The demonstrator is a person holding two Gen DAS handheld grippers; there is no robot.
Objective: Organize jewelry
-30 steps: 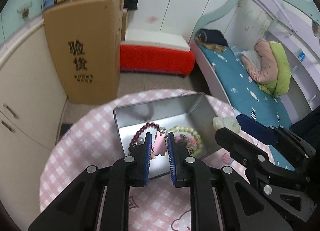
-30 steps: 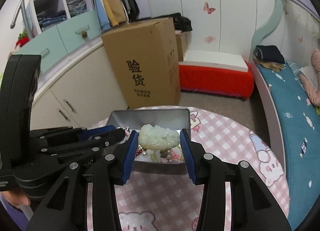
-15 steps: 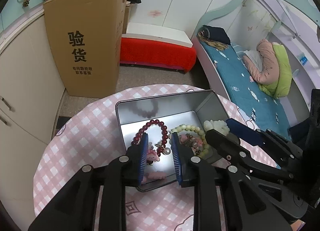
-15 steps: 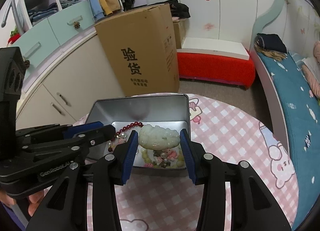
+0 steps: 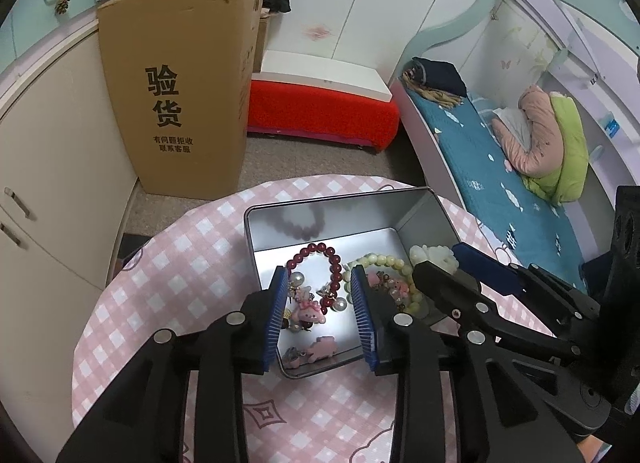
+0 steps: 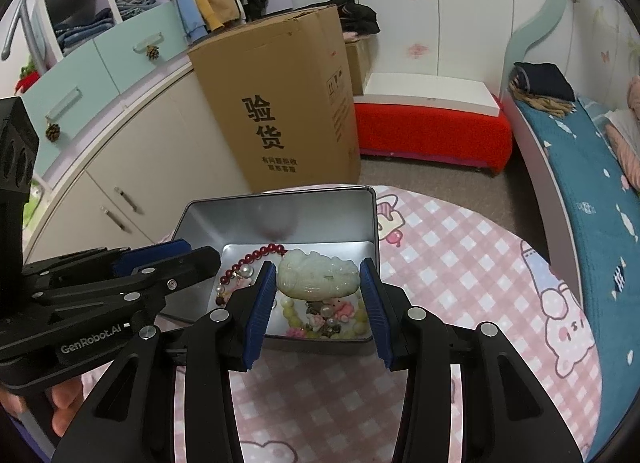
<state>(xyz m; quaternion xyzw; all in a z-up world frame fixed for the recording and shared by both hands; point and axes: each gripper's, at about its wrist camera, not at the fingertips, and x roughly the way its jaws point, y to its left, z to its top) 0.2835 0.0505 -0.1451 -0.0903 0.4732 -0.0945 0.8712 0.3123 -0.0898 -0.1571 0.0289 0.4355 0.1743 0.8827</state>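
From the left wrist camera, one silver tin (image 5: 420, 211) is sitting open on the pink checked tablecloth (image 5: 168, 263). Inside it are lying two bead bracelets, one dark red bracelet (image 5: 320, 253) and one pale green bracelet (image 5: 380, 263), plus several small pink charms (image 5: 322, 347) and pearls whose exact count is getting lost behind the fingers. The left gripper (image 5: 322, 317) is reaching level over the tin's near half with its blue pads parted and nothing between them. The right gripper (image 5: 436, 263) is coming in from the right, pinching a pale jade carving (image 5: 432, 255) that is partly covered by its near finger.

From the right wrist camera, the right gripper (image 6: 318, 295) is pointing forward and slightly down, its two pads pressing on either end of the single jade carving (image 6: 318, 277), holding it above the tin (image 6: 280, 215), over the green beads. The red bracelet (image 6: 256, 257) is showing only as an arc. The left gripper (image 6: 188, 257) is lying across the tin's left edge, hiding that corner. One cardboard box (image 6: 288, 103) is standing on the floor beyond the table.
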